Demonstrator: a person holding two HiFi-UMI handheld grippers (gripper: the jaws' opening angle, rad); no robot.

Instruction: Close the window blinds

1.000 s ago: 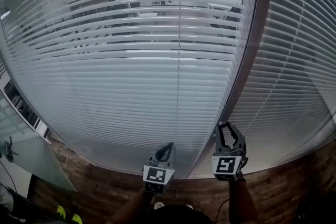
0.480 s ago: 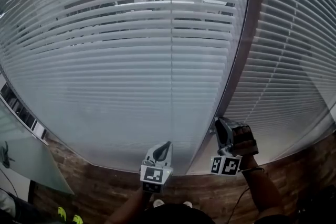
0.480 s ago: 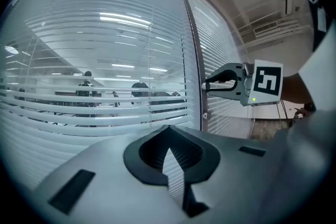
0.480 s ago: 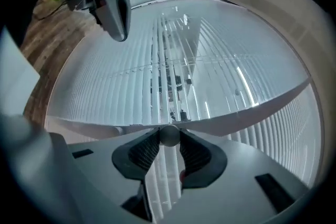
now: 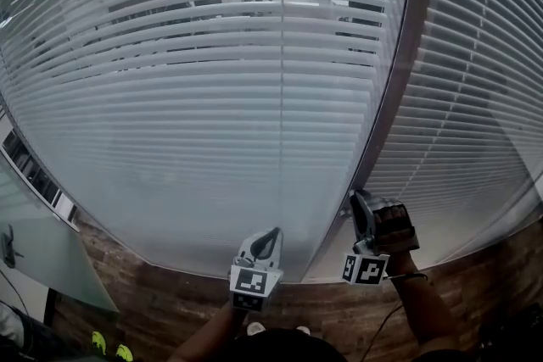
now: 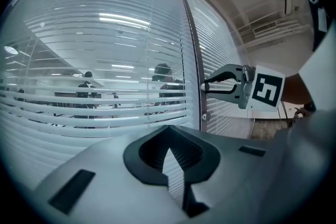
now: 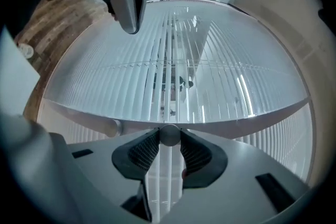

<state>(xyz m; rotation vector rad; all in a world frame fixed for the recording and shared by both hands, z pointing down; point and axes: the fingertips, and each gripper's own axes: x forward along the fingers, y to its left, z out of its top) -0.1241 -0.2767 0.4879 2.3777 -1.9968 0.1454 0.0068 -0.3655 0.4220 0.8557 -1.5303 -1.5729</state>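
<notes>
Right gripper (image 5: 356,201) is clamped on a small round knob (image 7: 169,135) low on the dark window post (image 5: 399,80). Left gripper (image 5: 273,233) is held just left of the post, jaws pressed together, nothing between. Blinds (image 5: 212,97) are hung on both sides of the post; a room is glimpsed between the upper slats.

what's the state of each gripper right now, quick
left gripper: closed, nothing in it
right gripper: closed on the round blind knob by the window frame
</notes>
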